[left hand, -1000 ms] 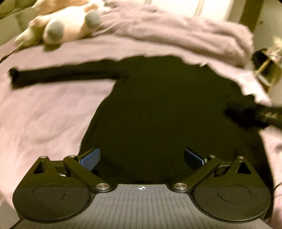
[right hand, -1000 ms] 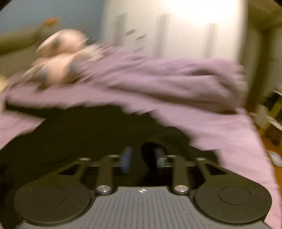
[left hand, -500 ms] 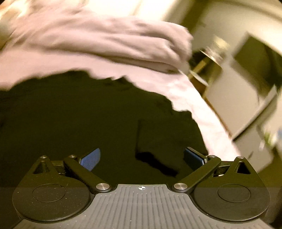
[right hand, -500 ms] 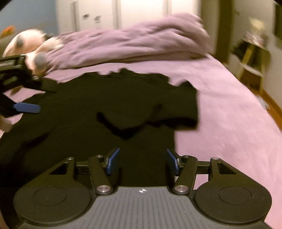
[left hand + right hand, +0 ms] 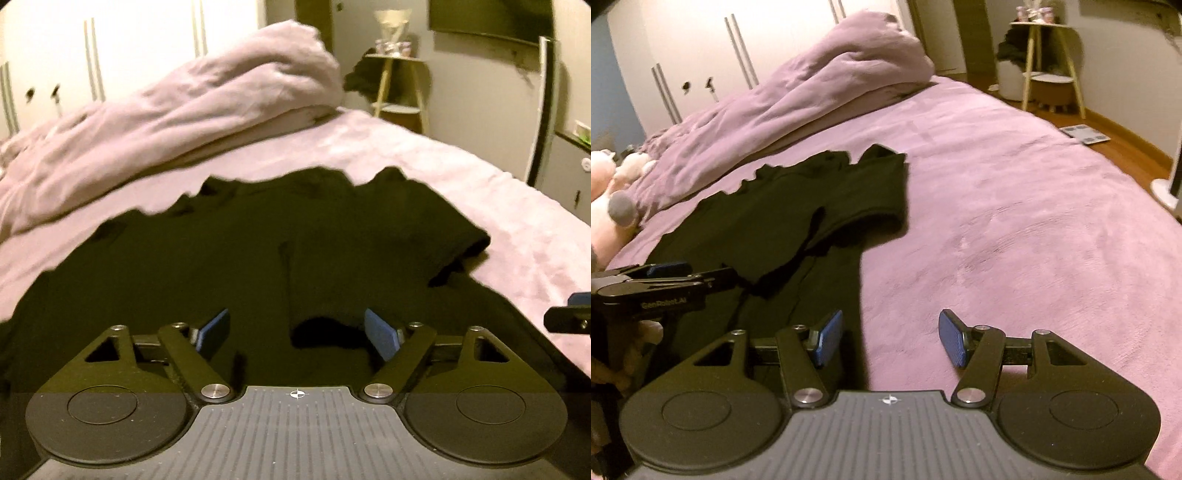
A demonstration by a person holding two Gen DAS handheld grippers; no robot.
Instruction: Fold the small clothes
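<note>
The left hand-held gripper (image 5: 297, 334) is hovering over the black garment (image 5: 258, 266), jaws closing, gripping nothing. The right hand-held gripper (image 5: 890, 341) is waiting released at the garment's edge. The garment is lying on the purple bed (image 5: 1015, 206), below the heaped duvet (image 5: 820, 85).

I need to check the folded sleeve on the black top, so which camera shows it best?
The right wrist view: the black top lies whole on the purple bedspread, its folded sleeve outlined against it. The left wrist view sits close over the top, so the sleeve blends into dark fabric.
</note>
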